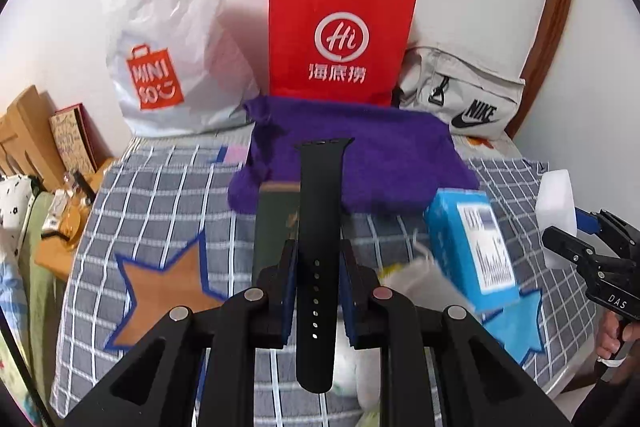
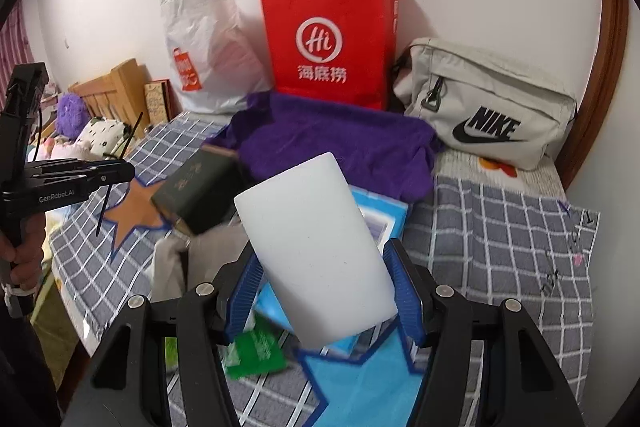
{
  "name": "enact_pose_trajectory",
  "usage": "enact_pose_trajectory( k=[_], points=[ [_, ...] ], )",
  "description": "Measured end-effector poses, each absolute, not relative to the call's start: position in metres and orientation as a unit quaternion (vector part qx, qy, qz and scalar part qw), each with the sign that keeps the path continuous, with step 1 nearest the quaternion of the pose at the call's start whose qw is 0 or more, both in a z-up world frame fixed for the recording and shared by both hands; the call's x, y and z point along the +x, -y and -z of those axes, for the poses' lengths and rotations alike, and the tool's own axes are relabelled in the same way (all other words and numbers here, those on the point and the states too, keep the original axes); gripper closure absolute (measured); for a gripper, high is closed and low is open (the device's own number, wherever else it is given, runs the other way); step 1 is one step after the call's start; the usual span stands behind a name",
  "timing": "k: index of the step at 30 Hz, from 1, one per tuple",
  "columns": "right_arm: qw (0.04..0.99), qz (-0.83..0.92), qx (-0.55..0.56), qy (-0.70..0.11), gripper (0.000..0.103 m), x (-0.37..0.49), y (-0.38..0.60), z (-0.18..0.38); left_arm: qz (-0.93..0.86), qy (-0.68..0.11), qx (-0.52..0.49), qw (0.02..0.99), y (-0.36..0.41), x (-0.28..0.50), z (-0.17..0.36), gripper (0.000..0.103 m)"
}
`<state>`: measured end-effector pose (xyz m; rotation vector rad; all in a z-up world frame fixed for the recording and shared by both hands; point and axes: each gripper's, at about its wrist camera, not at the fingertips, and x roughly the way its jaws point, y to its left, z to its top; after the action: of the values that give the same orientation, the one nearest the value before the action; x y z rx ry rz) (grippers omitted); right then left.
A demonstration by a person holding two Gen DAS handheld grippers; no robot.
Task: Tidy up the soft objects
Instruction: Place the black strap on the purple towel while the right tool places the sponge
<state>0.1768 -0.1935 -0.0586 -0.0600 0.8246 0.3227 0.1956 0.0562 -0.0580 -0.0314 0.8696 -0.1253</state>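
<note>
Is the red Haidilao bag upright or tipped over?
Upright. The red Haidilao paper bag stands on its base against the wall, handles pointing up, behind the purple cloth.

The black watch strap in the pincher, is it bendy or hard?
Probably bendy. The watch strap looks like thin rubber with small holes, though here it pokes out fairly straight from the shut left gripper. It is likely light, and grippy rather than slippery.

Three bags stand along the wall at the back of the bed [image 1: 152,187]: plastic bag [image 1: 160,39] left, paper bag [image 1: 340,31] middle, sling bag [image 1: 468,95] right. A towel [image 1: 360,155] lies before the paper bag; two boxes [image 1: 468,243] lie nearer.
</note>
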Motion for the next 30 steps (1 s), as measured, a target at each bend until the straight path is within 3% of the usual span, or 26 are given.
enact_pose_trajectory(
  k=[30],
  points=[
    [0.881,-0.138,-0.038,-0.452,0.043,0.359,0.185,0.11,0.075,-0.486,-0.012,0.87,-0.031,0.374,0.102,0.084]
  ],
)
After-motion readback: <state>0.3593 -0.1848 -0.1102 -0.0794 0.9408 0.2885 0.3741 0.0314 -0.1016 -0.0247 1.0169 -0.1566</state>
